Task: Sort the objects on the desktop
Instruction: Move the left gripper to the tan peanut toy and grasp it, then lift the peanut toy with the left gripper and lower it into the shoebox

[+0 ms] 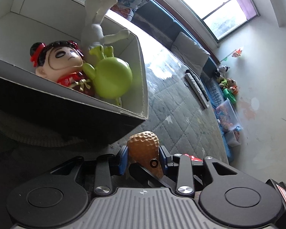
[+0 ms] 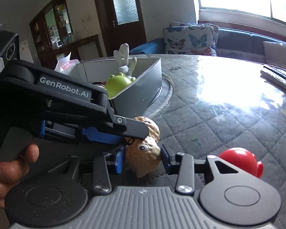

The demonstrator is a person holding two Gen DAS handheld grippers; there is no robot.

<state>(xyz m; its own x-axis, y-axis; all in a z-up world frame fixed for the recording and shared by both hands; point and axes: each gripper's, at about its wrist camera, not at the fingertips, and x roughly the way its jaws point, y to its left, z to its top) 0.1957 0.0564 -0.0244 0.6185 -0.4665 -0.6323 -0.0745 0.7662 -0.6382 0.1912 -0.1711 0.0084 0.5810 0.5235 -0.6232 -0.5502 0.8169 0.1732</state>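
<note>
My left gripper [image 1: 143, 157] is shut on a tan bumpy toy animal [image 1: 145, 152], just below the grey box's [image 1: 112, 103] near corner. The box holds a black-haired doll [image 1: 61, 61], a green frog toy [image 1: 112, 80] and a white knitted rabbit [image 1: 97, 26]. In the right wrist view my right gripper [image 2: 142, 159] has its pads on either side of the same tan toy [image 2: 145, 152], which my left gripper [image 2: 124, 133] clamps from above. A red toy [image 2: 240, 160] lies on the table at the right. The box [image 2: 143, 84] also shows behind.
The quilted grey table cover [image 2: 219, 118] stretches right and back. A remote and a flat case [image 1: 197, 87] lie near the far edge. A butterfly cushion [image 2: 190, 38] and sofa stand behind the table. Toys [image 1: 226, 84] line the wall.
</note>
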